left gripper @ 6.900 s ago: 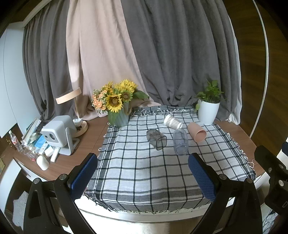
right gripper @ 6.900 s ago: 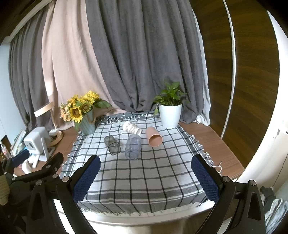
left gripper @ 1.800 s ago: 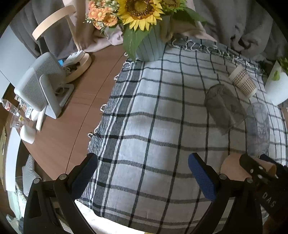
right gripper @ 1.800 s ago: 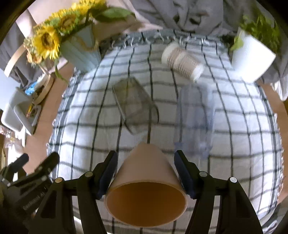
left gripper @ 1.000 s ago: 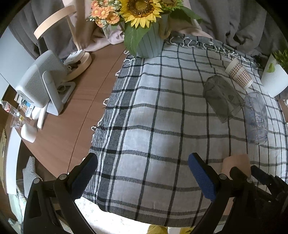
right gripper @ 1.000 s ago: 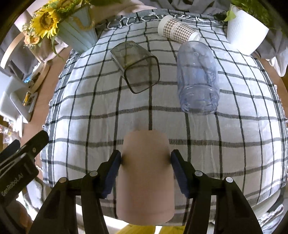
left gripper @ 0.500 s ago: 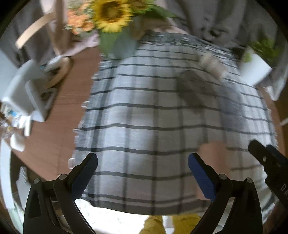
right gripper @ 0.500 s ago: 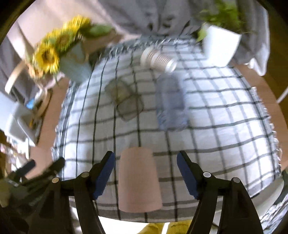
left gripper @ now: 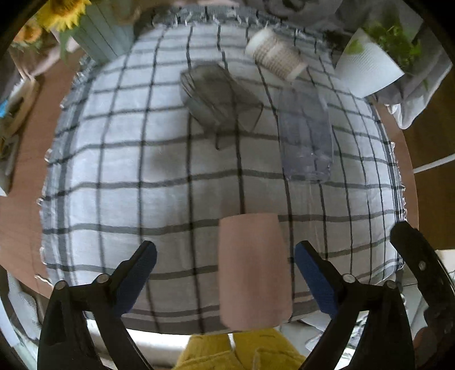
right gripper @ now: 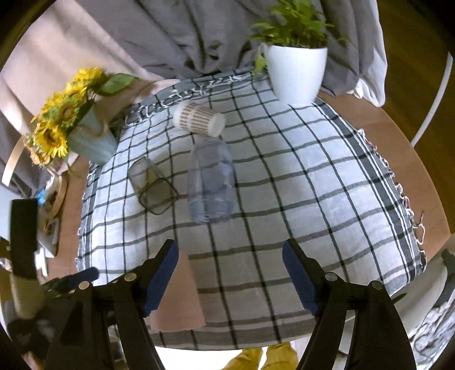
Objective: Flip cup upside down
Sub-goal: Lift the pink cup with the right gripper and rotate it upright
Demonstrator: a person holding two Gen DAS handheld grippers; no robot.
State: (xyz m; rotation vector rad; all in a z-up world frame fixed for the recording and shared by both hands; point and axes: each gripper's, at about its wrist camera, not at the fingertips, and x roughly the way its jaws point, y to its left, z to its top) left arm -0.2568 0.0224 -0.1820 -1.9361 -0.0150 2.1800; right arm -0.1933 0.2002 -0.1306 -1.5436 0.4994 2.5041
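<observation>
Round wooden table (right gripper: 403, 136) with a grey-and-white checked cloth (right gripper: 298, 182) over most of it, grey and beige curtains (right gripper: 159, 34) behind.

Left tongs (left gripper: 224, 273) are spread wide with nothing in them, and the pink cup (left gripper: 254, 270) stands between the blue pads (left gripper: 138, 273) without touching either, a bit closer to the right one. It sits mouth-down on the cloth near the table's front edge, flat base up. Right tongs (right gripper: 230, 270) are also apart and empty; from that camera the pink cup (right gripper: 177, 296) sits just behind and outside their left finger, partly hidden by it.

Further out from the tongs, three more cups lie on their sides. A clear bluish plastic one (right gripper: 210, 182) is straight ahead of the right tongs, mouth pointing back toward them. Just to its left is a smoky grey square-ish tumbler (right gripper: 152, 185), open end also facing the tongs. Beyond those two, a white cup with a brown dotted pattern (right gripper: 197, 118) lies near the far fringe of the cloth.

Far left corner has a pale blue ribbed vase (right gripper: 91, 139) of sunflowers (right gripper: 62, 119). Far right, a white pot (right gripper: 295, 71) with a leafy green plant (right gripper: 293, 25) sits on the cloth's back edge.

Left camera is a bit blurry.
</observation>
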